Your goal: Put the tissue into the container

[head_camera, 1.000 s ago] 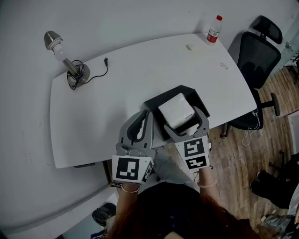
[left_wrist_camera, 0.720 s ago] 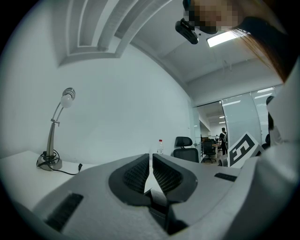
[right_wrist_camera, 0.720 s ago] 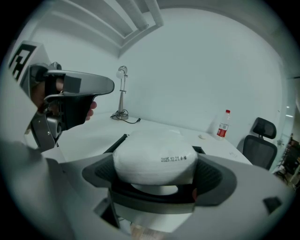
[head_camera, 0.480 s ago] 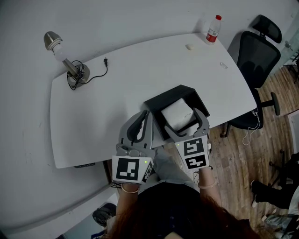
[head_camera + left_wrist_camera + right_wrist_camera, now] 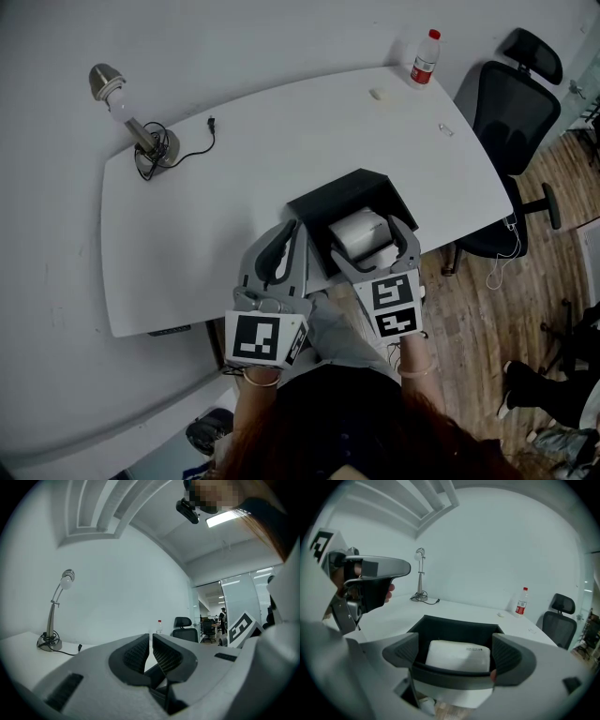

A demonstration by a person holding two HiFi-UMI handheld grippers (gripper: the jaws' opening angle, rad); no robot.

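Observation:
A white tissue pack point(image 5: 359, 230) lies inside the black container point(image 5: 337, 192), which stands at the near edge of the white table point(image 5: 216, 206). My right gripper point(image 5: 367, 242) hovers open at the container's near rim, its jaws wide apart on either side of the pack and not touching it. In the right gripper view the tissue pack point(image 5: 459, 656) rests tilted behind the near wall of the container point(image 5: 454, 676), with the right gripper point(image 5: 457, 654) open. My left gripper point(image 5: 289, 230) sits shut just left of the container with nothing in it. Its pads point(image 5: 141, 652) meet in the left gripper view.
A desk lamp point(image 5: 131, 112) with a cable stands at the table's far left. A red-capped bottle point(image 5: 425, 58) and a small white object point(image 5: 379, 94) are at the far right. A black office chair point(image 5: 511, 122) stands beyond the table's right edge.
The tissue pack has dropped from between the right gripper's jaws down into the container. Both grippers have barely moved.

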